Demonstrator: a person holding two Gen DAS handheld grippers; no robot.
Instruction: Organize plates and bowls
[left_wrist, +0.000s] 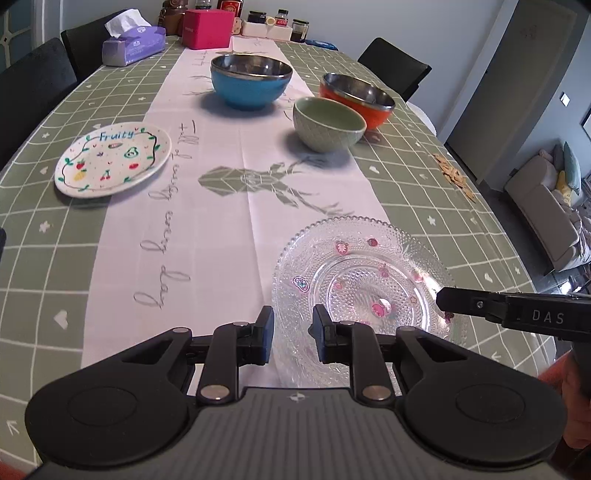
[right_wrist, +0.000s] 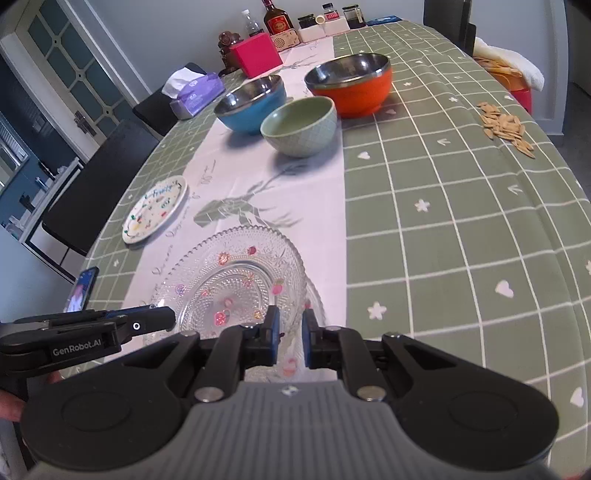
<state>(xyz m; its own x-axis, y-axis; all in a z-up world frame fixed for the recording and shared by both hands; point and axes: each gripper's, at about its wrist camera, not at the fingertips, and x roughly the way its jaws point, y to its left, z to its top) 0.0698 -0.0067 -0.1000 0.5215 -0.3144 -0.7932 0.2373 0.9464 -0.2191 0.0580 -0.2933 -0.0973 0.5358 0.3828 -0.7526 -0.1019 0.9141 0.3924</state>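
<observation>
We begin at our left gripper (left_wrist: 293, 334). Its jaws are narrow, and the near rim of the clear glass plate (left_wrist: 364, 280) passes through the gap between the blue pads. It looks like a grip on the rim, but the glass is transparent and we cannot see the contact well, so we say this with some doubt. Our right gripper (right_wrist: 290, 338) has its jaws almost closed, and the opposite near edge of the same plate lies between them; we judge that it also clamps the rim.

We think both grippers are used because the plate is wide, thin and slippery, so one narrow grip on an edge would let it tilt. Both grippers point downward onto the edge, which lets the pads bite from above and below the rim.

Beyond the jaws lies the white table runner (left_wrist: 221, 206) with a deer print. Further ahead and to the left of the left jaws sits the small fruit-painted plate (left_wrist: 112, 158), apart from everything else. This is probably the partner for the glass plate, as plates go together.

Far ahead stand three bowls close to each other: the green ceramic bowl (left_wrist: 328, 123), the orange bowl (left_wrist: 360, 99) just behind it, and the blue bowl (left_wrist: 251, 81) to their left. They are not yet stacked.

To the right of the right jaws, well apart, some seeds (right_wrist: 504, 127) lie on the green checked tablecloth (right_wrist: 443, 221).
</observation>
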